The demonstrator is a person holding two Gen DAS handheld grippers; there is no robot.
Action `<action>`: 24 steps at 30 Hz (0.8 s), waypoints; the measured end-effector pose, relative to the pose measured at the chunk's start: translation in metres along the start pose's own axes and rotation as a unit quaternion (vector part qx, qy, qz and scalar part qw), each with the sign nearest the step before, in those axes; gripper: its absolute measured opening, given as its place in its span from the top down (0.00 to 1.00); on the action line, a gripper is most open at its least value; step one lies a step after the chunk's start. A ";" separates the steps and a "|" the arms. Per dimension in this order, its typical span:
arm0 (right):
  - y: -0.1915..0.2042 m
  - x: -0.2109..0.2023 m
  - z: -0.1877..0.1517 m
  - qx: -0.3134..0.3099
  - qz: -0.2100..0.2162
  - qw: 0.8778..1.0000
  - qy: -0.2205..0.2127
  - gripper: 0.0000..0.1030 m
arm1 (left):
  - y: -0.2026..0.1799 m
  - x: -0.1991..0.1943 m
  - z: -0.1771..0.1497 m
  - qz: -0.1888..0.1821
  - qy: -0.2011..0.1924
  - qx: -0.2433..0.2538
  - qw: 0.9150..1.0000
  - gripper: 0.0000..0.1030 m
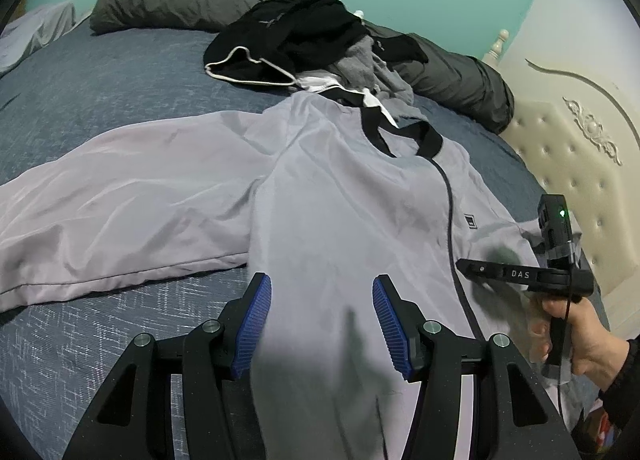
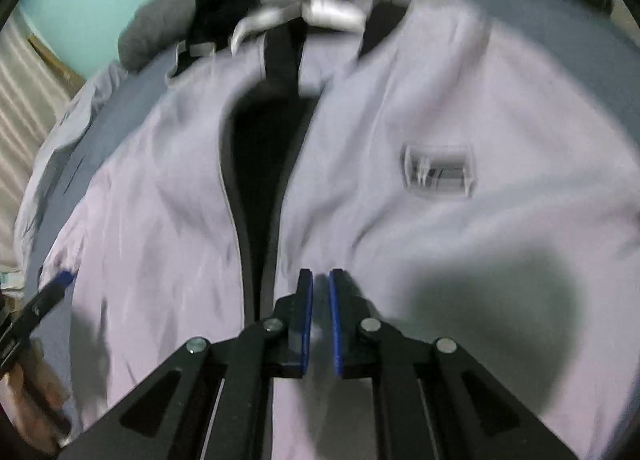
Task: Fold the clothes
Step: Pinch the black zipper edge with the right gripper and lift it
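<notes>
Across the blue-grey textured bedspread [image 1: 100,108] lies the pale lilac zip-front jacket w/ black collar trim [image 1: 340,196], front side up. Its long axis runs from the hem near the left gripper [image 1: 322,320] up to the collar by the heap of black and grey clothes [image 1: 304,48]. One sleeve sticks out sideways to the left in the left wrist view, its hem edge sitting on the bedspread. Plenty of bare bedspread left of that sleeve and beyond it. The far side is boxed in by the clothes heap and the long dark grey rolled duvet [image 1: 168,0], and on the right the cream tufted headboard [image 1: 568,148] runs close along the bed edge.

Left gripper's blue ribbed pads [image 1: 252,324] are spread apart over the jacket's lower body. Fabric sits between them, but they aren't pinching it.

Left wrist view shows the right gripper [image 1: 464,264] from the side, held in a hand [image 1: 576,336], tips down at the jacket's right front panel near the zip. Right wrist view is blurry but shows the zip parted w/ black lining, plus a small rectangular chest logo patch [image 2: 438,172]. Right gripper's pads [image 2: 306,320] are nearly together, probably nipping a bit of fabric, tho I can't tell for sure.
</notes>
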State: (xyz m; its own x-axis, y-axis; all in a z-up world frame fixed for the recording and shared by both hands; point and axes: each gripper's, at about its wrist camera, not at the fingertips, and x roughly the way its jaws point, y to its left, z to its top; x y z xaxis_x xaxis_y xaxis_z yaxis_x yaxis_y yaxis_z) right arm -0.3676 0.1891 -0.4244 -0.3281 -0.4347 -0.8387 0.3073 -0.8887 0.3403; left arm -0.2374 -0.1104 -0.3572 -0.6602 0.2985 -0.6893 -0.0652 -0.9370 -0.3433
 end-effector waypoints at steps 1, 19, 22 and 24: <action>0.000 -0.002 -0.003 -0.005 0.007 1.000 -0.002 0.92 | 0.000 0.000 0.000 0.000 0.002 0.000 1.000 0.44; -0.003 -0.010 0.113 0.119 0.076 0.989 -0.039 0.48 | 0.022 0.001 -0.001 0.008 0.013 -0.023 1.000 0.42; 0.000 0.009 0.118 0.137 0.088 0.987 -0.014 0.48 | 0.026 0.002 -0.001 0.007 0.014 -0.029 0.999 0.42; 0.006 0.019 0.120 0.135 0.098 0.986 -0.006 0.48 | 0.027 0.003 -0.002 0.007 0.016 -0.030 0.999 0.42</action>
State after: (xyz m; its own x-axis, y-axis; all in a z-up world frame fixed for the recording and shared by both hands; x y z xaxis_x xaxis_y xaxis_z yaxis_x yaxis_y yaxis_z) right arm -0.4791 0.1581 -0.3879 -0.2980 -0.6014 -0.7413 0.1171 -0.7937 0.5969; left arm -0.2396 -0.1339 -0.3700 -0.6357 0.2913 -0.7149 -0.0093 -0.9289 -0.3703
